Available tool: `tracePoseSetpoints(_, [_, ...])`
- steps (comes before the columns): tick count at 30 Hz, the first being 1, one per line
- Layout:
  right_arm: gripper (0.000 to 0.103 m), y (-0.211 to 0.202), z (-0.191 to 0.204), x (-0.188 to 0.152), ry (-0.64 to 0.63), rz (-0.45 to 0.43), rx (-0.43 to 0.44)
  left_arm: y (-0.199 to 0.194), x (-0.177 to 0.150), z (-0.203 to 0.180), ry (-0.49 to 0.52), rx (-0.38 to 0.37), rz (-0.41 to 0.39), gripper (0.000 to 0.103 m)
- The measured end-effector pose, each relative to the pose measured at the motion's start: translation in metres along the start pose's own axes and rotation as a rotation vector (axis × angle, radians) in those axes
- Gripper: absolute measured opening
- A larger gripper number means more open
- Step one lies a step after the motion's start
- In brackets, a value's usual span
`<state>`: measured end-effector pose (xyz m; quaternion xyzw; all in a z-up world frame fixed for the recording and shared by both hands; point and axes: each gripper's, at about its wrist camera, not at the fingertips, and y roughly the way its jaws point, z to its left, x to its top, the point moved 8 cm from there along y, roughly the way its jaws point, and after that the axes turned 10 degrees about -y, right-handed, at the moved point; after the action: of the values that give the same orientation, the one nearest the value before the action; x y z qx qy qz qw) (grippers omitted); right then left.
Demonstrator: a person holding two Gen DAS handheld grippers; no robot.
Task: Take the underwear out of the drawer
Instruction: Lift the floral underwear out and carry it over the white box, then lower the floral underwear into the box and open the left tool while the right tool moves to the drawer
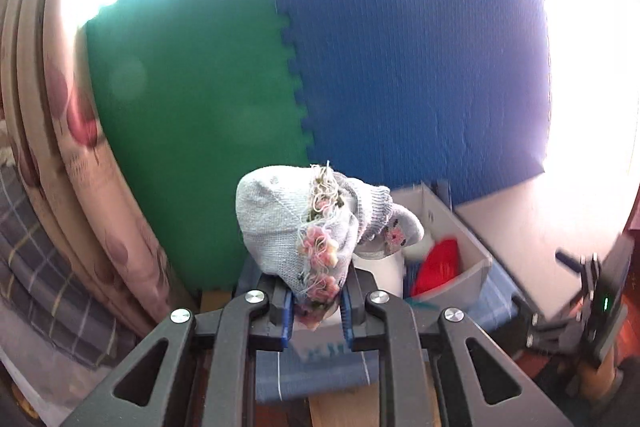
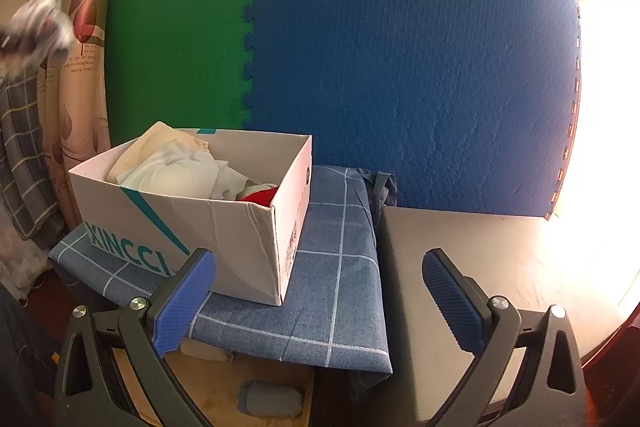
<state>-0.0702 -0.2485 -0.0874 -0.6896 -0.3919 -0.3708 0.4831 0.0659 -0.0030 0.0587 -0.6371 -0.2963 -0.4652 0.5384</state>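
Reading XINCCI on box [image 2: 224, 227], left tongs [image 1: 316, 311] gripping garment [image 1: 296, 227]

Grey knit garment [image 1: 288, 223] with pink flowers, green mat [image 2: 180, 39], blue mat [image 2: 400, 67]

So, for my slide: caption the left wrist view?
Left gripper shut on a grey floral knit garment above the box.

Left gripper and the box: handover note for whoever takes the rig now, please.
Left gripper: jaws shut on a grey knitted garment with pink flowers, held up clear of the box.
Right gripper: jaws open, empty, in front of the box.
Box sits on a blue checked cloth; white clothes and a red item are inside.
Done: one garment out.
Left: set it down.
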Motion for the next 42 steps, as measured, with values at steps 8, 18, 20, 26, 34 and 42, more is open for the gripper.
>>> tracePoseSetpoints(8, [0.103, 0.001, 0.006, -0.004, -0.022, 0.001, 0.015, 0.031, 0.049, -0.033, -0.045, -0.039, -0.010, 0.018])
tracePoseSetpoints(18, [0.103, 0.004, 0.015, -0.024, -0.054, 0.002, 0.083, 0.094, 0.058, -0.055, -0.056, -0.002, 0.076, 0.018])
tracePoseSetpoints(20, [0.103, 0.010, 0.023, -0.035, -0.085, 0.038, 0.115, 0.107, 0.054, -0.060, -0.061, 0.003, 0.104, 0.018])
tracePoseSetpoints(26, [0.103, 0.015, 0.055, -0.057, -0.176, 0.065, 0.235, 0.149, 0.038, -0.068, -0.061, 0.030, 0.189, 0.018])
tracePoseSetpoints(34, [0.102, 0.025, 0.111, -0.084, -0.348, 0.153, 0.367, 0.205, 0.020, -0.078, -0.048, 0.071, 0.295, 0.018])
tracePoseSetpoints(42, [0.102, 0.039, 0.131, -0.121, -0.429, 0.292, 0.440, 0.247, -0.003, -0.090, -0.053, 0.087, 0.390, 0.018])
